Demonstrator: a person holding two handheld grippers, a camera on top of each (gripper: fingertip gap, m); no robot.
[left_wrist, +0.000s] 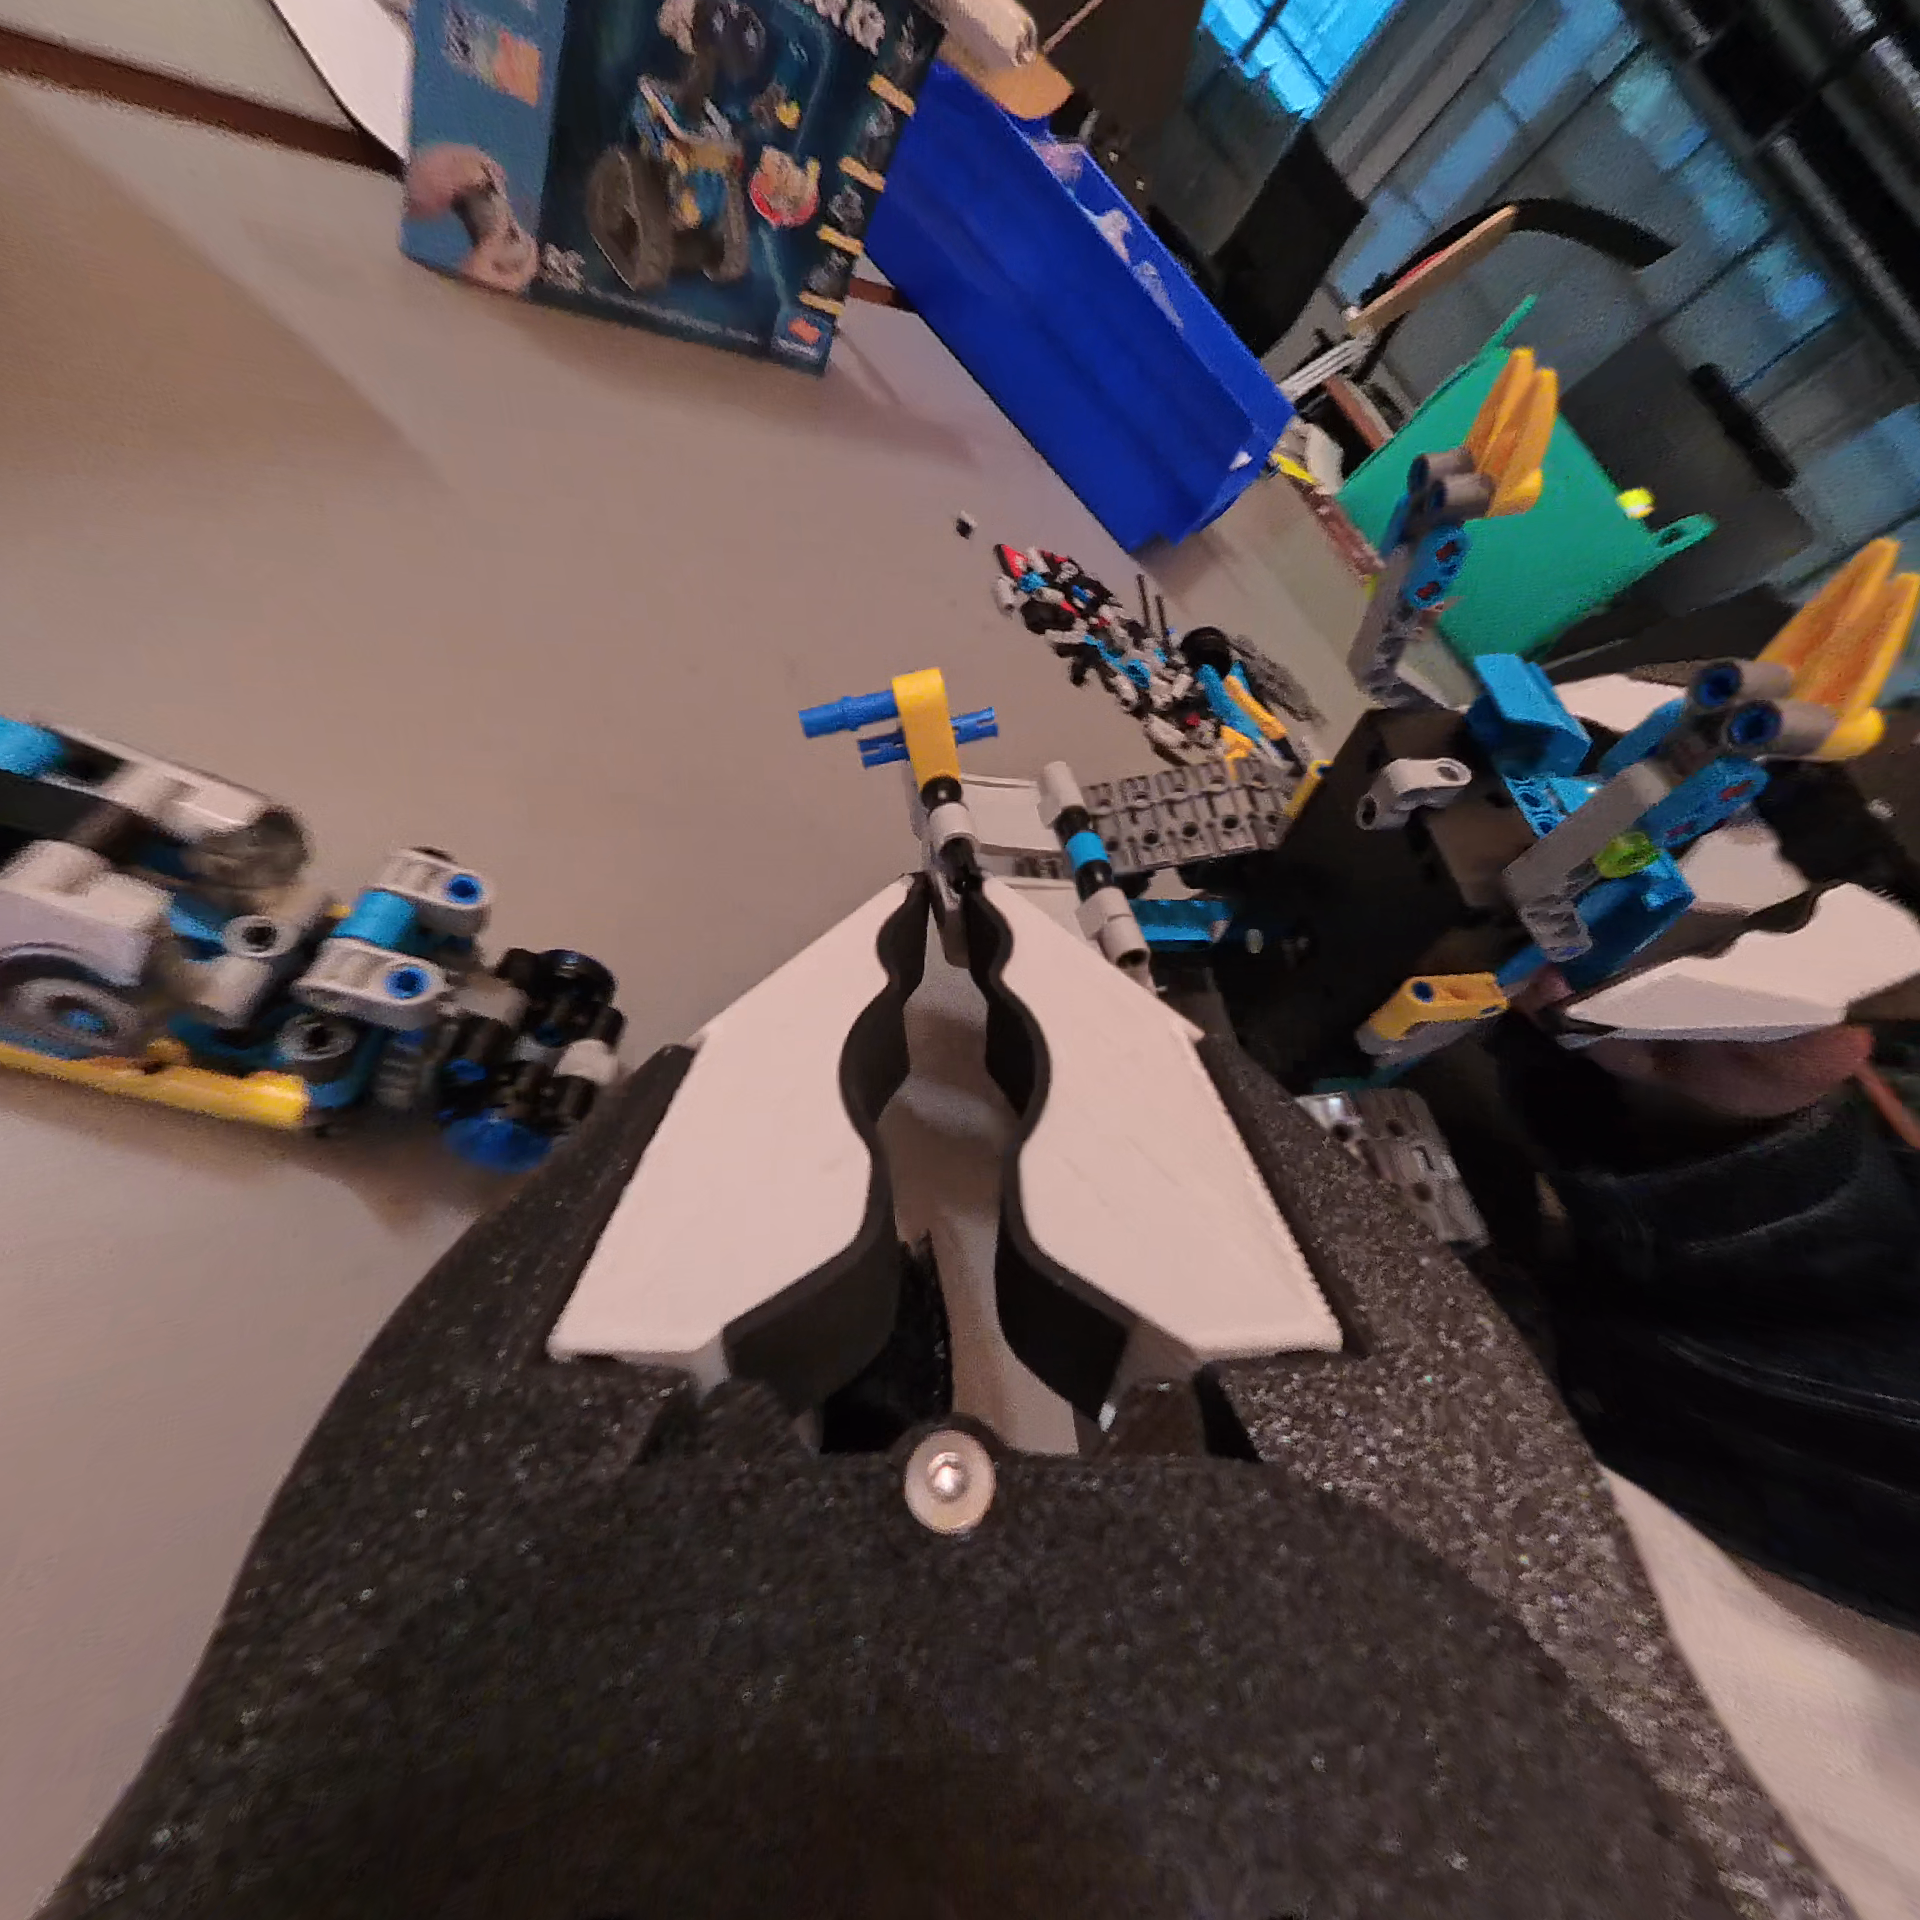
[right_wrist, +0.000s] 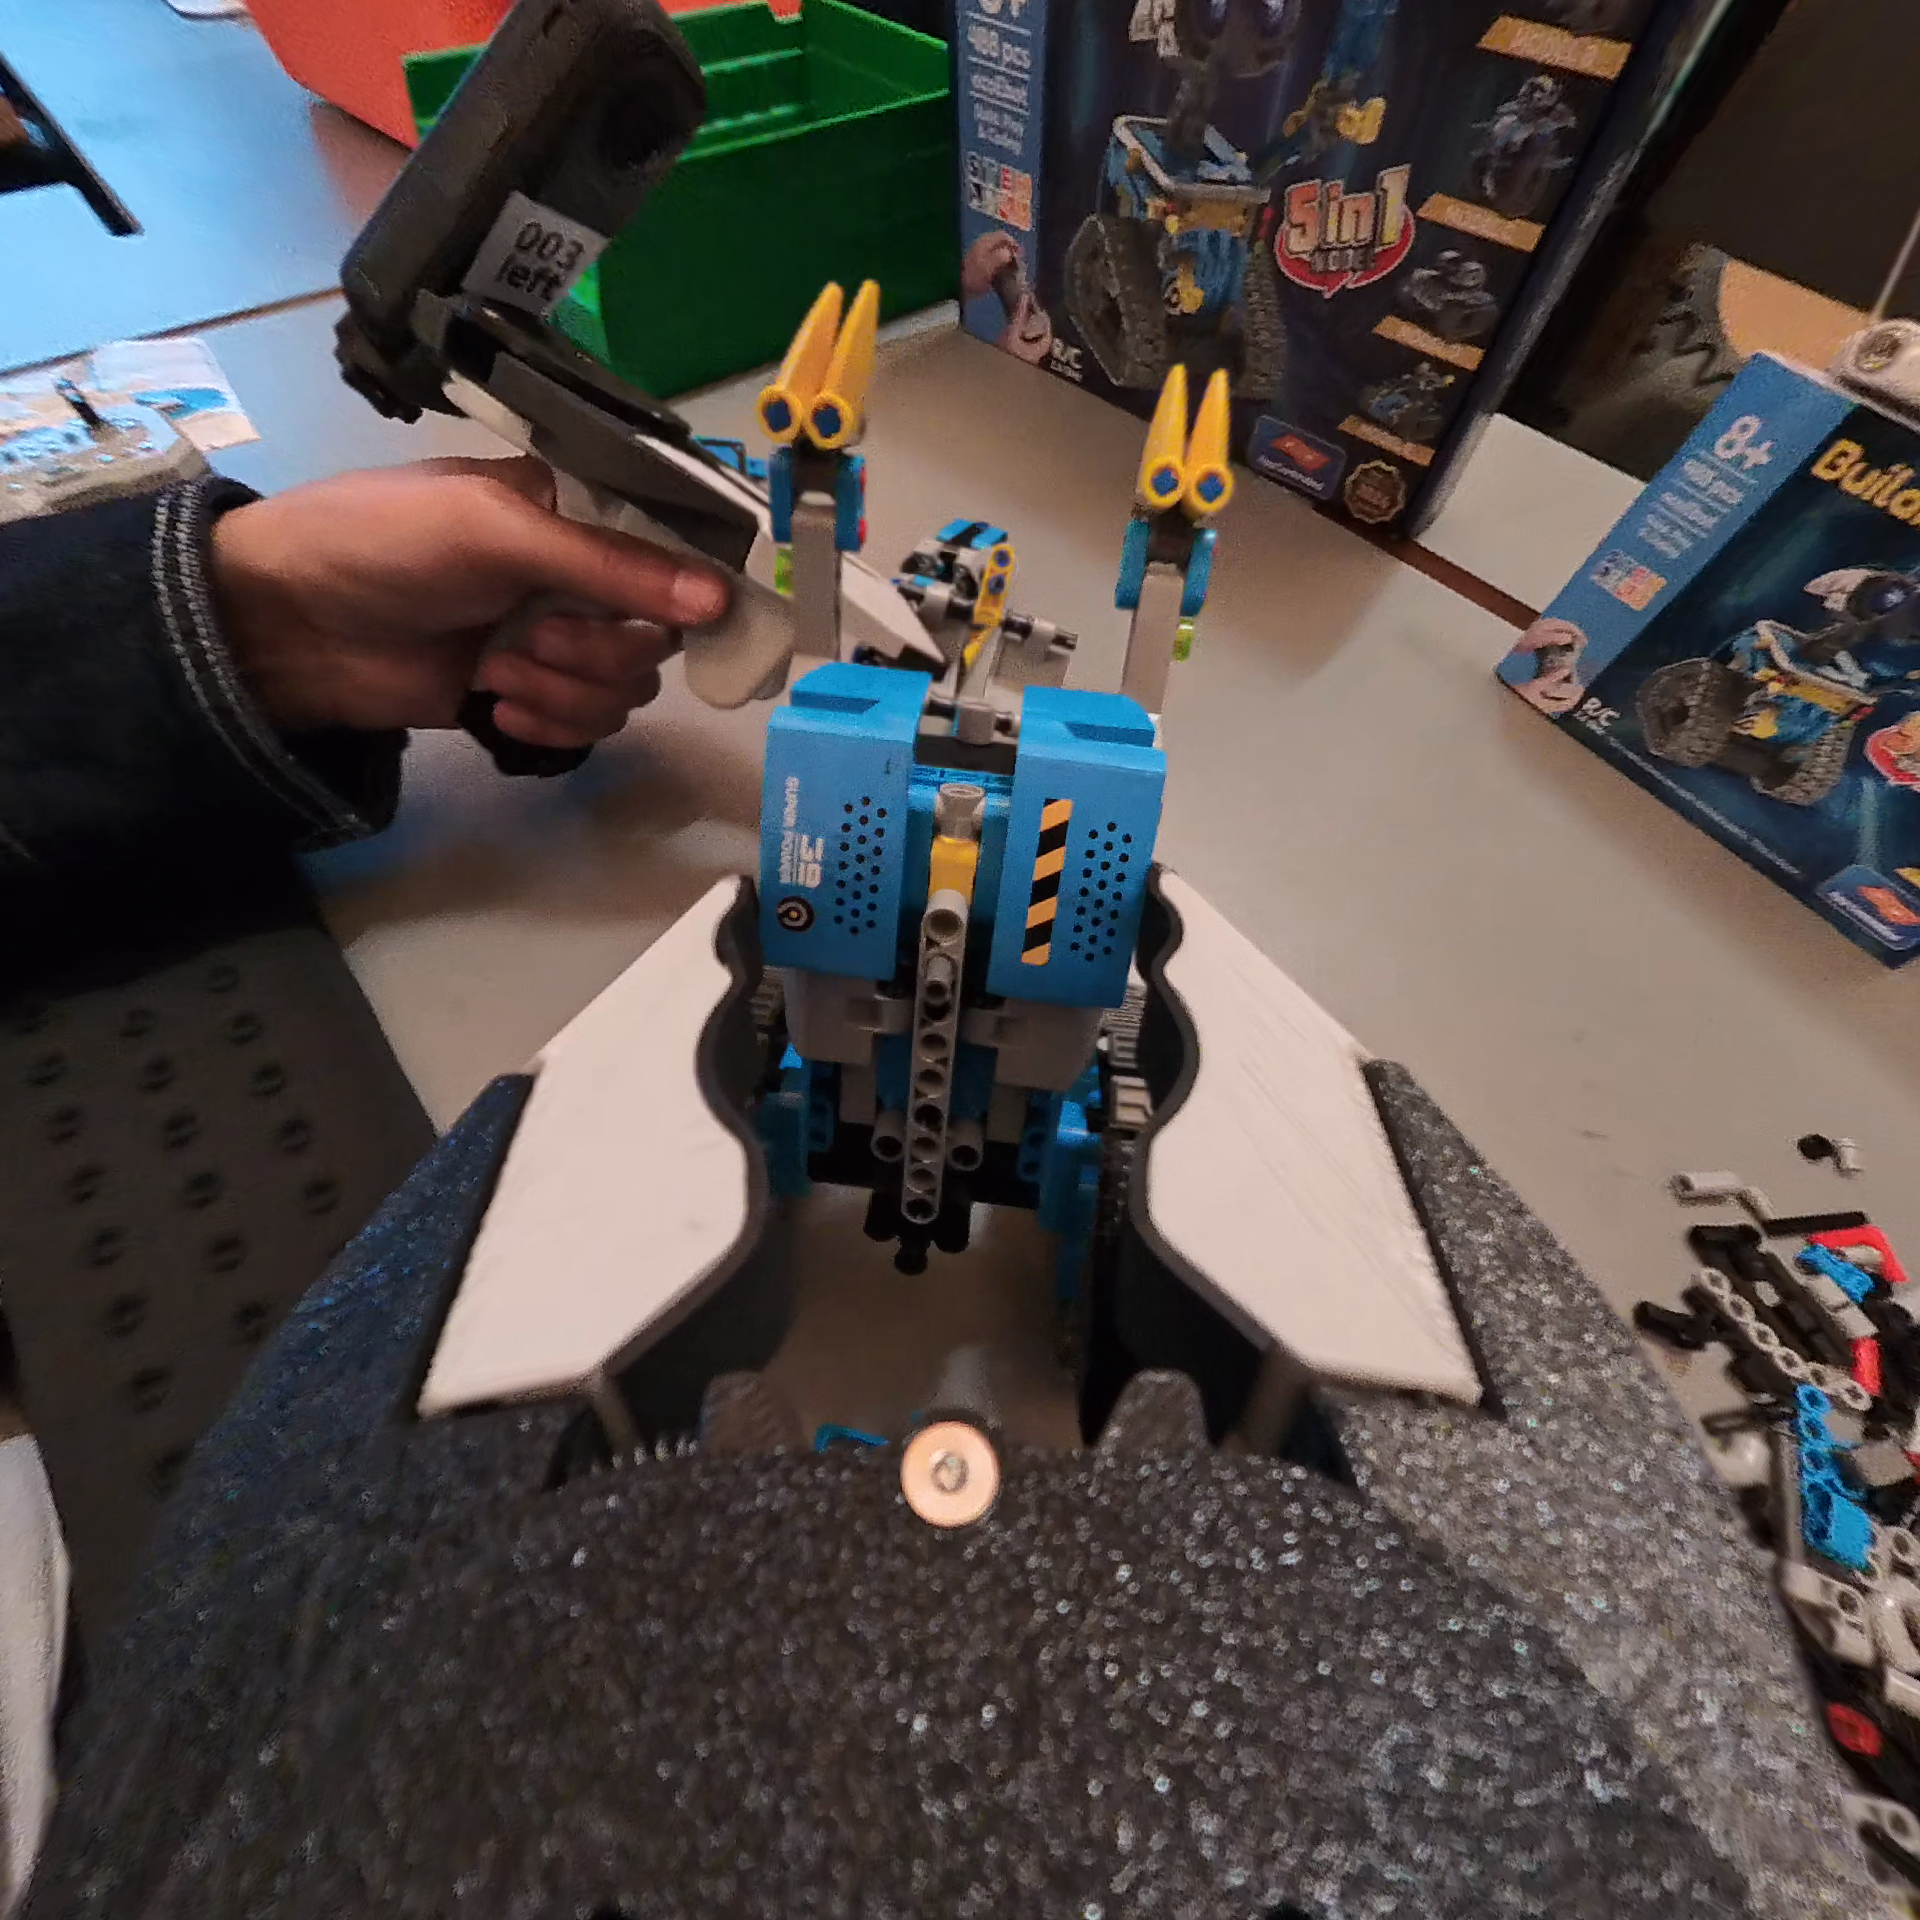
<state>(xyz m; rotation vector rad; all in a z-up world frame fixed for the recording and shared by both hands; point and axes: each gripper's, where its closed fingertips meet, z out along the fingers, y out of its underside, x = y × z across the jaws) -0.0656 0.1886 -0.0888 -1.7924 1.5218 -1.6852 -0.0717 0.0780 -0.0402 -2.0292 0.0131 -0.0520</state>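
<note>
Between my right gripper's spread fingers sits the blue robot model, upright and clamped at its sides. My left gripper pinches a small yellow-and-blue pin assembly at its tips — long axis straight ahead — with the model off to its right, near.

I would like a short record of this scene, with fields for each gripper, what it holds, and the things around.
left gripper: shut on a small brick part, yellow with blue pins
right gripper: shut on the blue brick robot, held at both sides
surface: pale table
nearby: loose bricks, blue bin, green bin, toy boxes
</note>
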